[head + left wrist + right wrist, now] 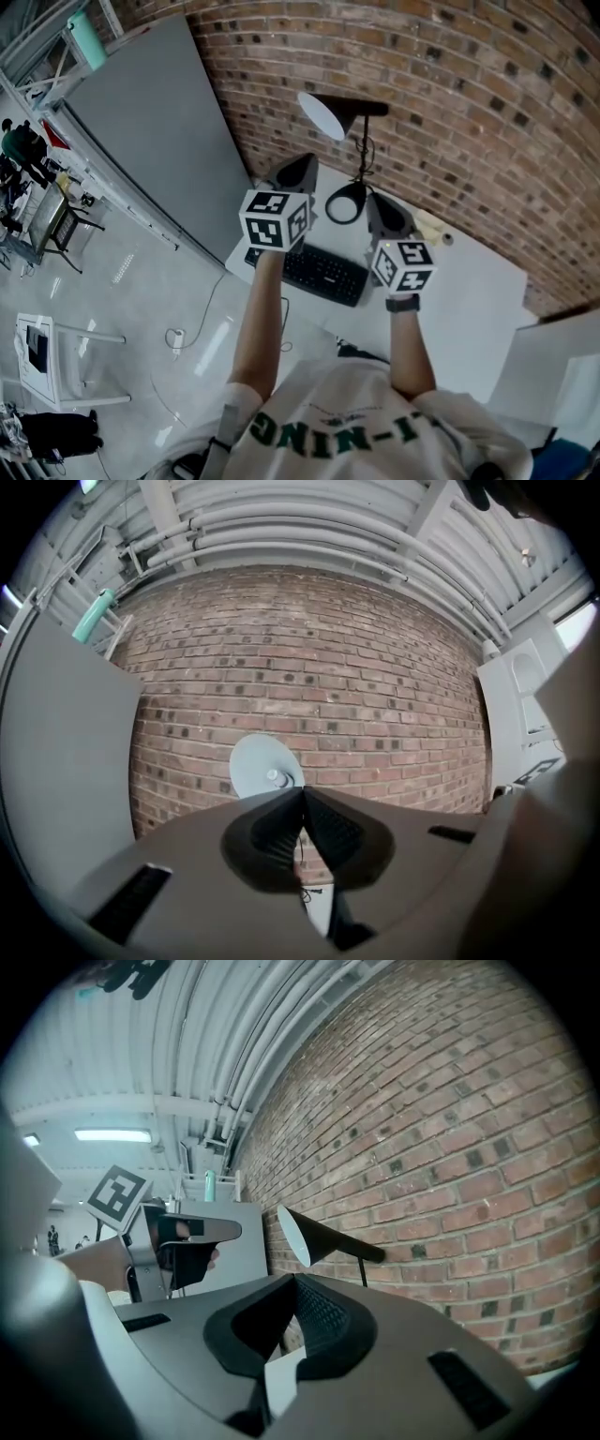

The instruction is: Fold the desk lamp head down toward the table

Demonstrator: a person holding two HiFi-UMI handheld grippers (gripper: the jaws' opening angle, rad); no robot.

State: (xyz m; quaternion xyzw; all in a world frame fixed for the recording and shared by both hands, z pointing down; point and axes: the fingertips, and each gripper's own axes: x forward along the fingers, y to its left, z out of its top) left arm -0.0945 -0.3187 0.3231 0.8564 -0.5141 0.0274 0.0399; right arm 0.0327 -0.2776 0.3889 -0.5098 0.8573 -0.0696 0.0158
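Brick wall [469, 94] backs the lamp head [322, 115]; left tongs [298, 172], right tongs [387, 214] hang clear.

Rough brick wall [450, 84], matt black lamp head [339, 112], smooth white table [469, 281]

I face a red brick wall [450, 84]; a white table [469, 300] stands against its foot, and a plain grey partition panel [159, 122] meets the wall at its left end. Out from the wall, beyond that panel, lies a glossy pale grey floor [159, 309] with a white frame chair [42, 352] on it. Above the wall's top edge, grey ceiling pipes [300, 527] run side by side, and a lit strip light [112, 1135] hangs farther out from the wall.
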